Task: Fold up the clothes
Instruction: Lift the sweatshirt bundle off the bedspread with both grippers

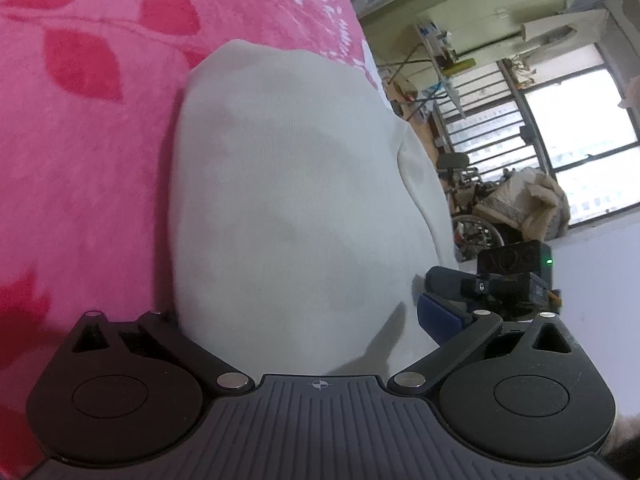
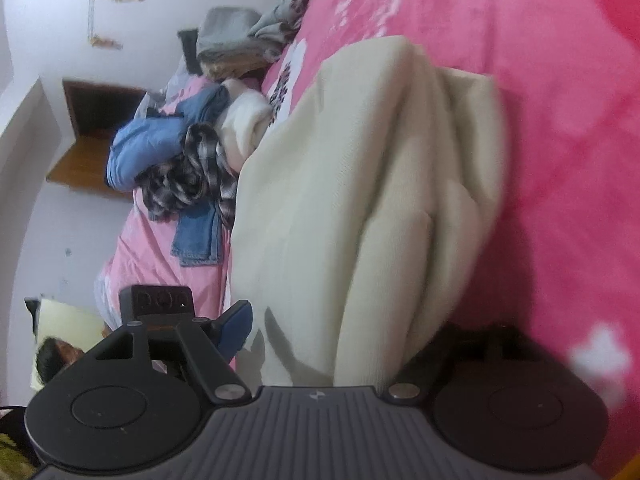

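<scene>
a: cream garment [image 1: 288,200] lies on the pink blanket [image 1: 80,160], bunched in thick ridges in the right wrist view [image 2: 380,200].

b: jaws?

a: left gripper [image 1: 304,320] has its links splayed wide with cloth running down between them; one blue pad [image 1: 440,316] shows beside the garment's edge, the other finger is hidden, so whether it pinches anything i cannot tell. right gripper [image 2: 340,344] is the same story — cloth fills the gap, right finger is blurred behind the fabric, cannot tell.

b: risks?

a: a shallow bite would catch only the top layer, so the ridges slide apart and the fold comes out crooked. the knit looks thick and soft and could slip from smooth pads. uneven pull between the two grippers would twist it.

b: anything near it?

a: a pile of clothes [image 2: 180,168] — jeans, plaid — just beside the garment's far edge. dragging that way could snag it.

b: stage?

a: bunching fits mid-fold or a loose heap, no call.
</scene>
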`<state>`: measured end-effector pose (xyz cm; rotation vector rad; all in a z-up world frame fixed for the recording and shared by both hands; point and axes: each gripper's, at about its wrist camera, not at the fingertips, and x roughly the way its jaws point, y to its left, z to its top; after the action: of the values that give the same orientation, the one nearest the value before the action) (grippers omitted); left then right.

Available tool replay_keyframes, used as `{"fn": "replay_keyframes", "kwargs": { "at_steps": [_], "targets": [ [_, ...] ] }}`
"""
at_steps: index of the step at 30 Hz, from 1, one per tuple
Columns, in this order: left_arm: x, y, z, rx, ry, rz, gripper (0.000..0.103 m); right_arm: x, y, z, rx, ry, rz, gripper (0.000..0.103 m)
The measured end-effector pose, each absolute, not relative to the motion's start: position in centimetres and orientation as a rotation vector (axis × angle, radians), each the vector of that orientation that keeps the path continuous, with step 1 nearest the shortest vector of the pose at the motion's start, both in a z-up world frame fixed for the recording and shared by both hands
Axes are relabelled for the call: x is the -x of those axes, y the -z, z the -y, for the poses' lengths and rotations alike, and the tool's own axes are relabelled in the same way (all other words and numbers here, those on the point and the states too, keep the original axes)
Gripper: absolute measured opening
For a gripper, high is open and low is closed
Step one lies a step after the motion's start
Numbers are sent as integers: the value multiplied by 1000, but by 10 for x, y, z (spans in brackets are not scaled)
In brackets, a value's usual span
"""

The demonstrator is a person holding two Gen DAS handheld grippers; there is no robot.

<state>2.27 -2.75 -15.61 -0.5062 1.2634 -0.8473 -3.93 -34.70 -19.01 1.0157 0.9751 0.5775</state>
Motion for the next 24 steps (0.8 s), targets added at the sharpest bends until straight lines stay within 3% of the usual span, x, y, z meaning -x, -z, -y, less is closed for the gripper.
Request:
{"fn": "replay_keyframes", "kwargs": {
  "at_steps": [3,5,8,15,24],
  "targets": [
    [-20,153,28,489,836,-1266,101,36,190,346,-1008,-573,-971,70],
    [-18,152,26,490,829,-1257,100,42,190,348,-996,-564,-972,59],
    [-17,152,26,497,808,-1255,100,47,195,352,-1028,-541,-966,51],
    [-12,141,23,499,761,-1241,89,52,183,347,-1008,-489,-957,44],
    [-1,125,20,516,740,-1221,88,63,155,332,-905,-447,-946,42]
  ]
}}
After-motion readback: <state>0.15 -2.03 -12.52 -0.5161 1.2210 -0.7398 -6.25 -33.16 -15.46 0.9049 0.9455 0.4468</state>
